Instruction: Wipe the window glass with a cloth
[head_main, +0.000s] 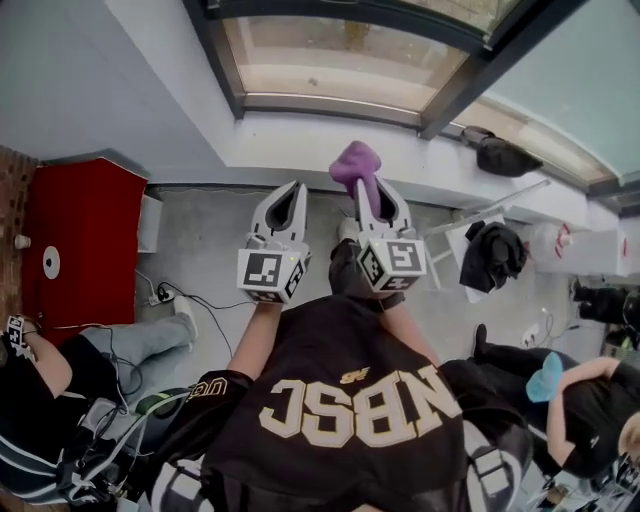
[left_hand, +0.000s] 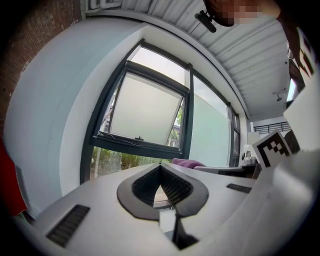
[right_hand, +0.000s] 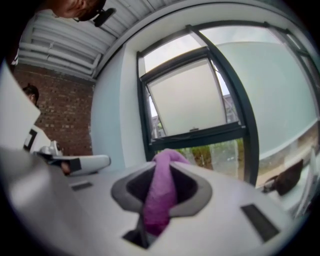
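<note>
Because the purple cloth (right_hand: 161, 192) is pinched deep between the right gripper's (head_main: 366, 190) jaws, its lower end is lost inside them. Only a bunched tip pokes out ahead, apart from the window glass (head_main: 340, 62). The left gripper (head_main: 288, 195), just beside the right one, is pressed together on nothing. The person's dark jersey (head_main: 350, 400) cuts off both arms. Ahead of the grippers runs a white sill (head_main: 300, 135) under the dark-framed pane. Below them lies a grey floor (head_main: 210, 240), with a red cabinet (head_main: 85, 235) off to the left gripper's outer side.
</note>
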